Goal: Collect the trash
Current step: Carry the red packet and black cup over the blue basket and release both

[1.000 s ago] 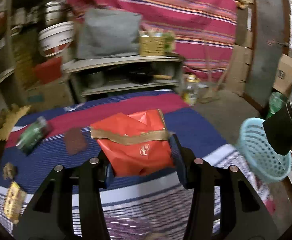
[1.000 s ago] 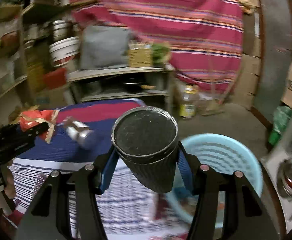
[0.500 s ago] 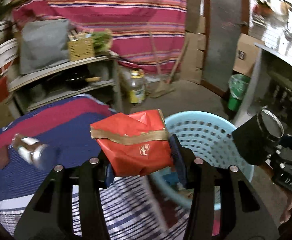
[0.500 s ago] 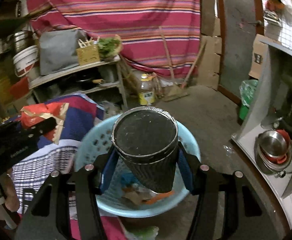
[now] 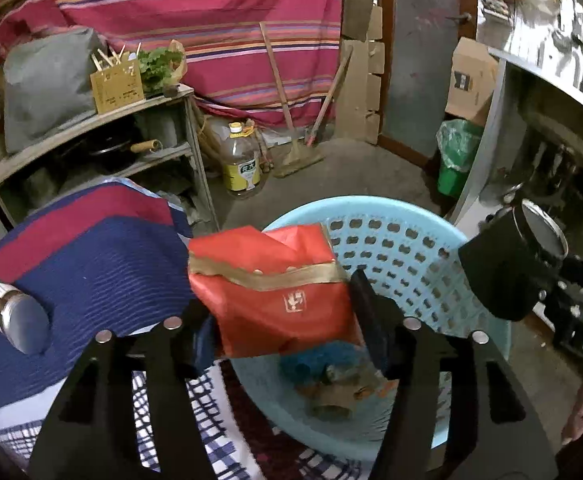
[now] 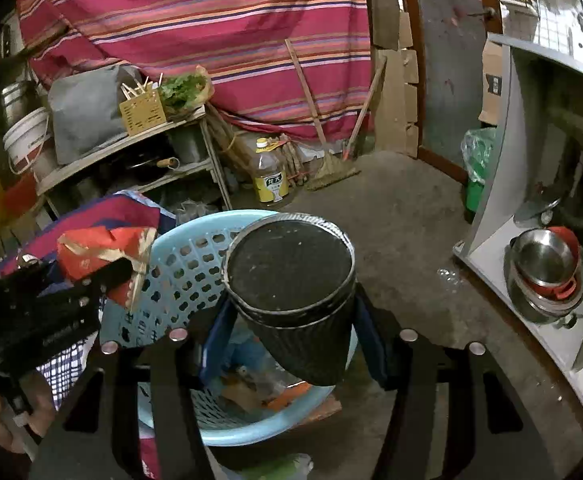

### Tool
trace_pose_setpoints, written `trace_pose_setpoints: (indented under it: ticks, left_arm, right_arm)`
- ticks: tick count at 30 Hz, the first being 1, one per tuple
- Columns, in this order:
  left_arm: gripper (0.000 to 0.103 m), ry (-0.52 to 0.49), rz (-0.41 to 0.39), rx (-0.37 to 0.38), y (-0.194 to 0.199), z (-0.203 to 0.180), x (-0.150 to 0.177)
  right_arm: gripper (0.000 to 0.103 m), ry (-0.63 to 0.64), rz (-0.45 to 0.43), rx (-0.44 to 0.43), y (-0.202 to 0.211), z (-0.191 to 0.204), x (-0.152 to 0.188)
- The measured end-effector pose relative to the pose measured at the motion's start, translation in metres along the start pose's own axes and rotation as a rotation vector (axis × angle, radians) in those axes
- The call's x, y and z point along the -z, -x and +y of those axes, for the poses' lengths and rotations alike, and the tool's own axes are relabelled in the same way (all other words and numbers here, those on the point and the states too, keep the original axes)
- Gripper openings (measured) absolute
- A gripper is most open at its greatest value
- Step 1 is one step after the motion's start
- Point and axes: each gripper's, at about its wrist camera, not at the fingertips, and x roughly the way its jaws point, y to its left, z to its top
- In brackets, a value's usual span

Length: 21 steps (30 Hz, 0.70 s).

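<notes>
left gripper point(image 5: 281, 312) jaws have just been opening; red paper packet point(image 5: 275, 300) between them over the blue basket's point(image 5: 411, 248) near rim, apparently loosened. right gripper point(image 6: 291, 320) clamps black ribbed cup point(image 6: 291, 292) above the basket.

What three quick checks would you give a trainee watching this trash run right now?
1. Multiple choice: what does the right hand-held gripper hold? A) a black ribbed cup; B) a glass jar; C) a spoon.
2. True or false: the blue basket has nothing inside it.
3. Short answer: what does the metal can lie on?

Key: 1) A. 2) False: scraps of trash already lie in its bottom. 3) The striped cloth, outside the basket.
</notes>
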Motion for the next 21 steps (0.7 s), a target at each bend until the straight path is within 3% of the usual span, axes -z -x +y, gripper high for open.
trace_pose_setpoints:
  ticks: [11,21]
  left_arm:
    - [0.084,0.088,-0.031,-0.075,0.018,0.043,-0.006]
    - [0.091,0.112,-0.039,-0.165,0.027,0.091,0.009]
  right_arm:
    - [0.057,0.042,0.015,0.008,-0.004,0.016,0.003]
    - [0.057,0.07,0.029,-0.003,-0.023,0.05,0.0]
